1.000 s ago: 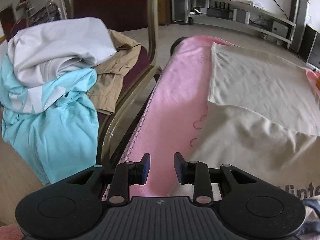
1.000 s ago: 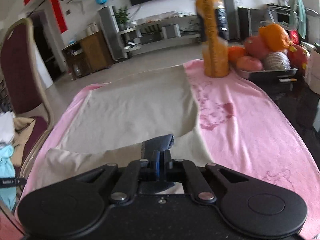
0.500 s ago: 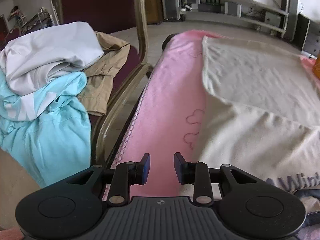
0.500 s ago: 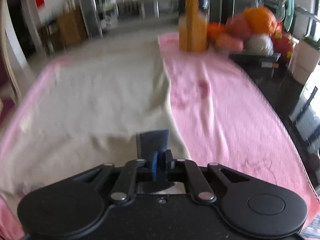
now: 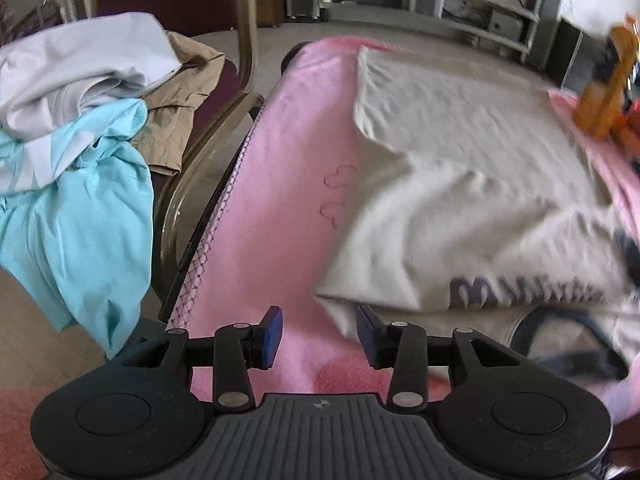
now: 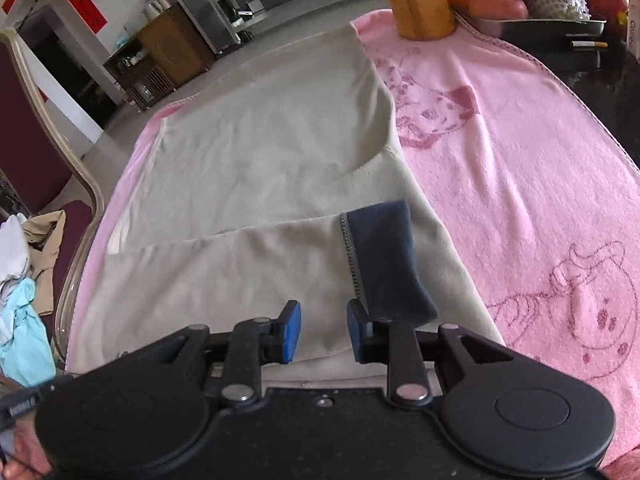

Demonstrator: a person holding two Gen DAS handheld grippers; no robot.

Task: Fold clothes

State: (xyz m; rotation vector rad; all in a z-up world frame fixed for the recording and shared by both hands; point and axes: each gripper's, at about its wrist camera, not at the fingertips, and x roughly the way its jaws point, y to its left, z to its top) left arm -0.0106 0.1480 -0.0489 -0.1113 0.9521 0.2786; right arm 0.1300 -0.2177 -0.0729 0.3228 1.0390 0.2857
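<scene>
With both sleeves folded in, the beige shirt (image 6: 256, 152) lies flat on the pink towel (image 6: 520, 152). Right gripper (image 6: 324, 332) jaws have just been opening, nothing pinched, navy cuff (image 6: 384, 256) lying just ahead. Left gripper (image 5: 318, 336) also just widened, empty, over towel at shirt's edge.

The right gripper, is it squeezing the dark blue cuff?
No, the right gripper has its jaws apart over the beige shirt, and the dark blue cuff lies free beside one finger.
</scene>
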